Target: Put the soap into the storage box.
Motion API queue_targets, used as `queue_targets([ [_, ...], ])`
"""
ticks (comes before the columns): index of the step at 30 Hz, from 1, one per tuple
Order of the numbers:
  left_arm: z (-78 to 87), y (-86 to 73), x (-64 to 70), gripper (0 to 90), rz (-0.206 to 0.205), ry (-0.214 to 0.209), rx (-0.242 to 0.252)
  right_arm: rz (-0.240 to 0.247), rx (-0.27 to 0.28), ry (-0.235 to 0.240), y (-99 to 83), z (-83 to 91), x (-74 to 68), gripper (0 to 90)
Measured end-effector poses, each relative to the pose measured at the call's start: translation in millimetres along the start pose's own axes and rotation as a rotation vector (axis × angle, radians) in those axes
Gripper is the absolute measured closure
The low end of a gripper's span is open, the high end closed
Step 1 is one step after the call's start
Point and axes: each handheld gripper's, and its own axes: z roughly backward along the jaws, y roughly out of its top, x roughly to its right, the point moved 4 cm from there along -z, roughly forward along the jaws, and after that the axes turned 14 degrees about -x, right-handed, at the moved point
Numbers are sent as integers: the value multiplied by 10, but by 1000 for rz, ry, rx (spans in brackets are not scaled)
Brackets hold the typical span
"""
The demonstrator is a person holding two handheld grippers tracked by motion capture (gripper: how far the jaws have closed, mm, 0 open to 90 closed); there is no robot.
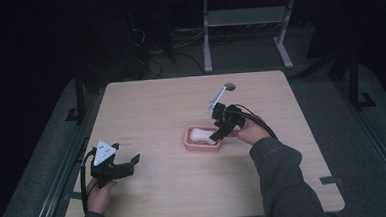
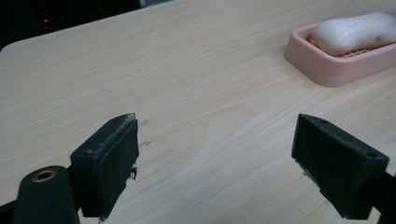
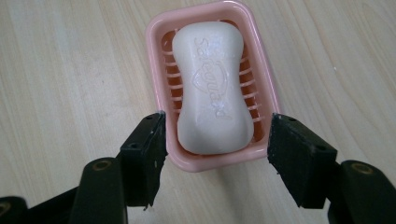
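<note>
Near the middle of the tabletop (image 1: 151, 105), a white soap bar (image 3: 212, 88) lies in a pink slatted dish (image 3: 159, 84); the bar is probably firm but slick, the dish light and rigid, best taken across its long walls. The right tongs (image 3: 215, 149) tilt down, spread wide astride the dish's near end, holding nothing. The left tongs (image 2: 215, 158) rest wide and empty, well apart.

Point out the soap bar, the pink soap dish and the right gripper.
soap bar (image 3: 212, 88), right gripper view, embossed top face.
pink soap dish (image 3: 268, 84), right gripper view, side rim.
right gripper (image 3: 215, 150), right gripper view, midway between its fingertips.
</note>
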Motion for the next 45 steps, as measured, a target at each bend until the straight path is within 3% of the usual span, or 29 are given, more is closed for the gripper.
queue_targets([
  [16, -7, -3, 4, 140, 1, 0, -3, -32, 4, 1, -223, 32, -20, 346],
  [29, -8, -4, 9, 141, -3, 1, -4, -40, -6, -2, -295, 84, -56, 318],
  [45, -17, -4, 24, 141, -7, -2, -6, -70, 37, 4, -477, 90, -68, 305],
])
